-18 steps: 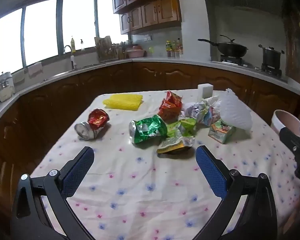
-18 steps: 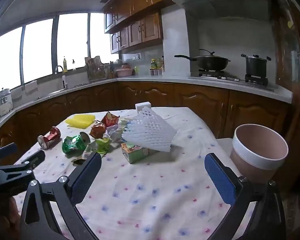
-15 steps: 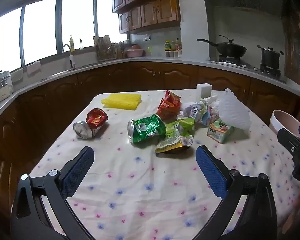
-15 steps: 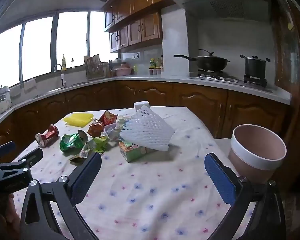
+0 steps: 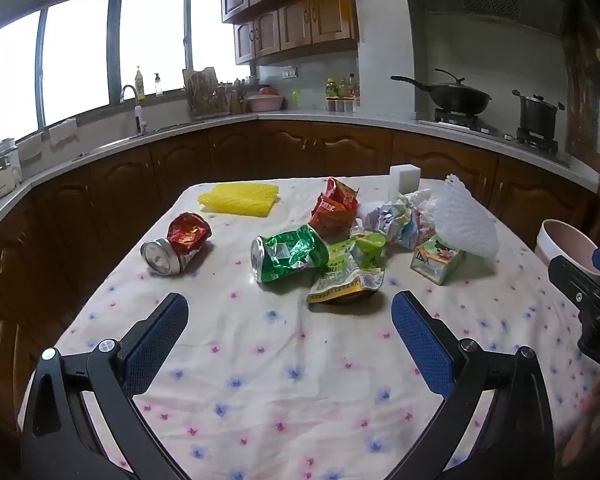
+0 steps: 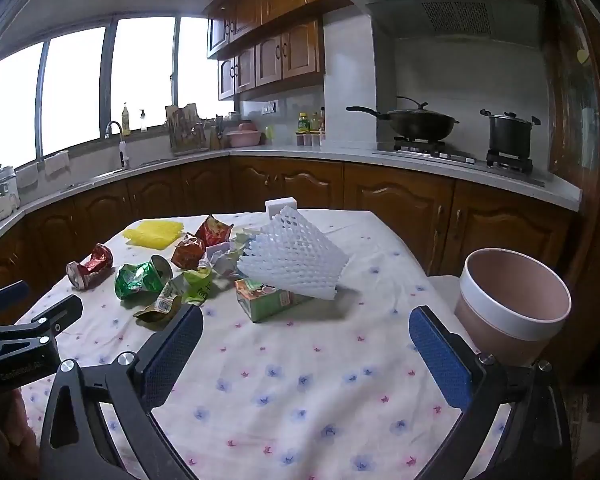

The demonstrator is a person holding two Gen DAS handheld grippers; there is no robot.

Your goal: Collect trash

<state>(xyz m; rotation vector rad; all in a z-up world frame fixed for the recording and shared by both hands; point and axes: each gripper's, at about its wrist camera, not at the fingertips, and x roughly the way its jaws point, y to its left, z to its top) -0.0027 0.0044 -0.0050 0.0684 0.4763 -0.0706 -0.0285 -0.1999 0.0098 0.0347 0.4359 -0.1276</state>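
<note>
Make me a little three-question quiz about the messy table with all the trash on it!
1. True or false: the crushed red drinks can lies apart from the main heap, to its left in the left wrist view.
2. What rests on top of the small green juice carton?
A. white foam fruit net
B. flat yellow foam net
C. crushed green drinks can
3. Fill in: the pink round bin with a white band stands off the table's ____ edge in the right wrist view.

Key: 1 true. 2 A. 3 right.
</note>
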